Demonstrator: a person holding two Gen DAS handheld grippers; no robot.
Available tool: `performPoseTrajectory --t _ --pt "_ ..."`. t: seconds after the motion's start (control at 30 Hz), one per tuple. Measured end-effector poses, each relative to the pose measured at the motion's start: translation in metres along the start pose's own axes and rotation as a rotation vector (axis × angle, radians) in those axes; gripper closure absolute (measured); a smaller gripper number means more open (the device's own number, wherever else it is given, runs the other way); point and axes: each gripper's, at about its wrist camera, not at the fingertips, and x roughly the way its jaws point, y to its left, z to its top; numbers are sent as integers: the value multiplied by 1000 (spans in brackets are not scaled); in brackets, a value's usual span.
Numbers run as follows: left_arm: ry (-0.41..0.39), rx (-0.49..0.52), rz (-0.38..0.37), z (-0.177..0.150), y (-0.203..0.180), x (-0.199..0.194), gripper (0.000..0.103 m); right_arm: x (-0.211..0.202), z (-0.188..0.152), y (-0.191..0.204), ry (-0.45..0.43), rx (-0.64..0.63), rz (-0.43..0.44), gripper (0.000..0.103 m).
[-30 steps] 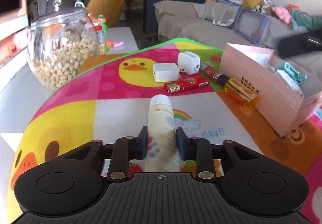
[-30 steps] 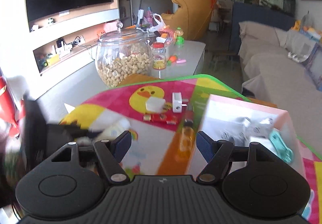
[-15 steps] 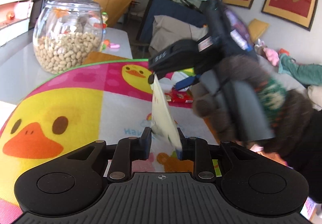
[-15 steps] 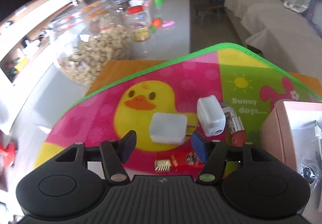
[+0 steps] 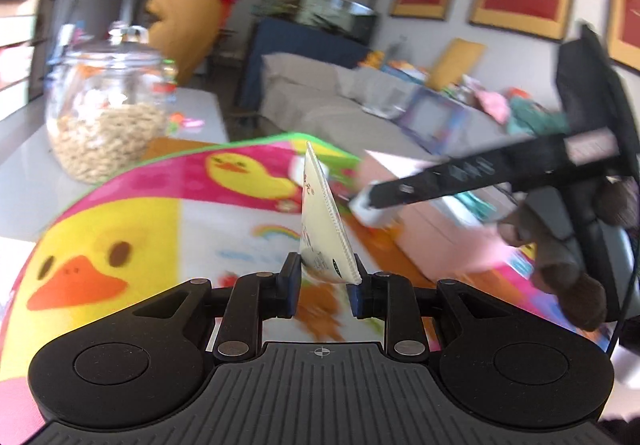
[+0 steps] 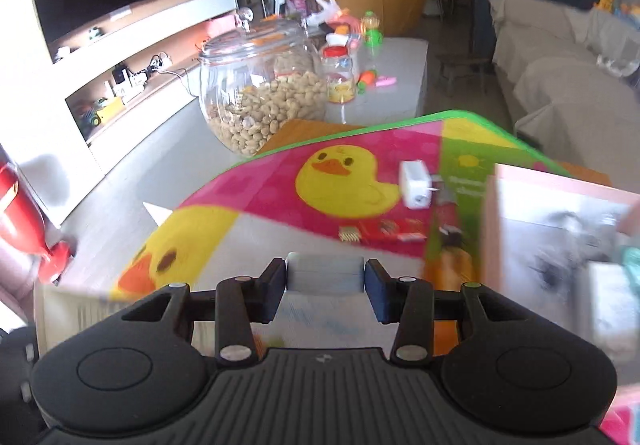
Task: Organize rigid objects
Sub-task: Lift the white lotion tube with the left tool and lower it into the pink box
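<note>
My left gripper (image 5: pixel 322 281) is shut on a cream tube (image 5: pixel 322 217), held off the duck mat (image 5: pixel 132 213) with its crimped end pointing up. The jaws of my right gripper (image 6: pixel 325 279) are closing, with a flat white charger block (image 6: pixel 325 276) between them and the pads against its sides. In the left wrist view the right gripper (image 5: pixel 374 209) carries that block in front of the pink box (image 5: pixel 440 237). On the mat (image 6: pixel 260 205) lie a second white plug (image 6: pixel 416 185), a red lighter pack (image 6: pixel 386 231) and a blurred amber bottle (image 6: pixel 452 257).
The pink box (image 6: pixel 492 229) stands open at the mat's right side with several small items inside. A big glass jar of peanuts (image 6: pixel 260 93) and a small red-lidded jar (image 6: pixel 340 79) stand on the white table behind. A sofa (image 6: pixel 560 93) is at the far right.
The right gripper closed on the flat white charger block and lifted it off the mat, now near the pink box. The left gripper rose and tilted with the tube.
</note>
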Motion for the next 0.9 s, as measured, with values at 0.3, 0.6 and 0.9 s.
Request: performPoseTrajectory --t 0.3,0.6,0.9 --pt "99 178 -155 -12 -74 3 76 -92 -104 -49 -55 30 -233 72" --pt "103 375 -302 -8 -160 17 76 -134 -164 -87 -105 171 -267 74" --pt "-107 377 -196 95 -195 84 75 -118 -181 -89 -93 191 -222 44"
